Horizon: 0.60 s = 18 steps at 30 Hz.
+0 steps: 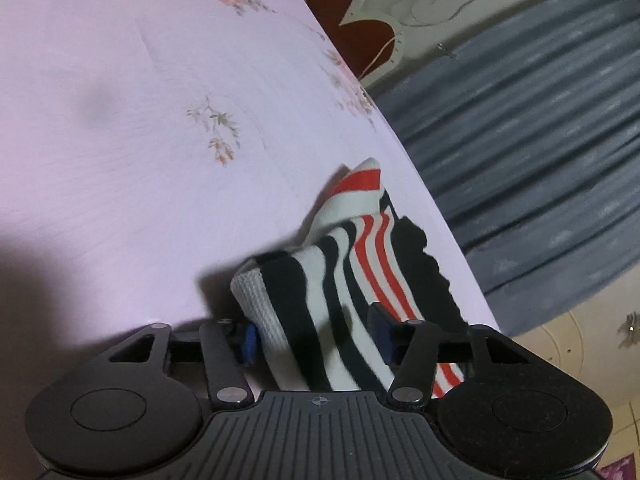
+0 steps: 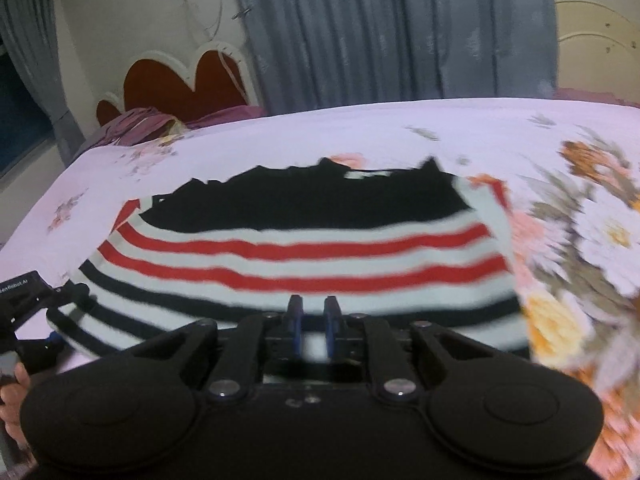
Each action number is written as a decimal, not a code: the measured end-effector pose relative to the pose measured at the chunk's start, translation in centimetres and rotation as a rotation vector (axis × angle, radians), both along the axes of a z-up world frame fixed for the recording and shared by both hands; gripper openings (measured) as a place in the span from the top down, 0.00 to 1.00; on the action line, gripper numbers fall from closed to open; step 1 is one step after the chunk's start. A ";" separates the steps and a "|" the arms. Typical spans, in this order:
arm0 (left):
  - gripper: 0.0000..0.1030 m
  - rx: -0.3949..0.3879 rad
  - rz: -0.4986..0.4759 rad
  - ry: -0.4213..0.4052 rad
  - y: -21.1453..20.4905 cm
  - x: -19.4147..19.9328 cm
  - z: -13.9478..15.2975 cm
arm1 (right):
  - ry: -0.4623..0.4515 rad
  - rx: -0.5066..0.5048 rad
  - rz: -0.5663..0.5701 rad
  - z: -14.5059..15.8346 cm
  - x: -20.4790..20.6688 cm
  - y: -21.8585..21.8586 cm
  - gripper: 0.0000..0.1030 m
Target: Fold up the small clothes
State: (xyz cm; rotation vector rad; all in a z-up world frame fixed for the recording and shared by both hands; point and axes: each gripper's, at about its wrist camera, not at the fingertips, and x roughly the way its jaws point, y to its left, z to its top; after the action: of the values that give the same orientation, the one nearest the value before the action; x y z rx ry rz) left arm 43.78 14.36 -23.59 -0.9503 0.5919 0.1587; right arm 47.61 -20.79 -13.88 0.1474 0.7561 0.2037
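Note:
A small knit garment (image 2: 296,240), white with red and black stripes and a black band, lies on the floral bed sheet (image 2: 520,132). In the left wrist view its bunched end (image 1: 320,292) sits between the wide-apart fingers of my left gripper (image 1: 316,334), which is open around it. My right gripper (image 2: 314,316) is at the garment's near edge, its fingers close together with white fabric between them. The left gripper also shows at the right wrist view's left edge (image 2: 28,312).
The pink floral sheet (image 1: 120,140) covers the bed. A red heart-shaped headboard (image 2: 180,84) and grey curtains (image 2: 392,28) stand behind it. A purple bundle (image 2: 140,124) lies at the far left. The bed edge (image 1: 440,208) runs close beside the garment.

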 end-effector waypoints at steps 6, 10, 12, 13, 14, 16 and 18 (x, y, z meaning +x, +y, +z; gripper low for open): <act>0.82 -0.062 -0.021 -0.050 1.2 0.7 0.1 | 0.009 -0.038 0.087 -0.5 4.0 4.4 0.99; 0.82 -0.068 -0.037 -0.059 1.4 0.2 -0.2 | 0.074 -0.086 0.121 -2.2 5.1 5.7 1.00; 0.82 -0.110 -0.026 -0.031 1.8 0.5 -1.5 | 0.076 -0.085 0.117 -3.4 5.1 5.6 1.00; 0.82 -0.107 -0.029 -0.034 1.7 0.6 -1.4 | 0.079 -0.076 0.114 -3.3 5.0 5.4 1.00; 0.82 -0.090 -0.035 -0.034 1.4 0.6 -1.1 | 0.082 -0.070 0.109 -3.2 4.9 5.3 1.00; 0.82 -0.095 -0.034 -0.044 1.2 0.6 -0.5 | 0.083 -0.058 0.103 -3.3 4.7 5.1 1.00; 0.82 -0.064 -0.046 -0.070 0.9 0.6 0.6 | 0.086 -0.044 0.094 -3.3 4.6 5.0 1.00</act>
State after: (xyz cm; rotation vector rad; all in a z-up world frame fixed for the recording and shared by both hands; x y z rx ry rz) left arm 44.36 15.21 -22.99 -0.9993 0.5564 0.0656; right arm 52.23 -15.79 -17.21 0.0790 0.8535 0.2706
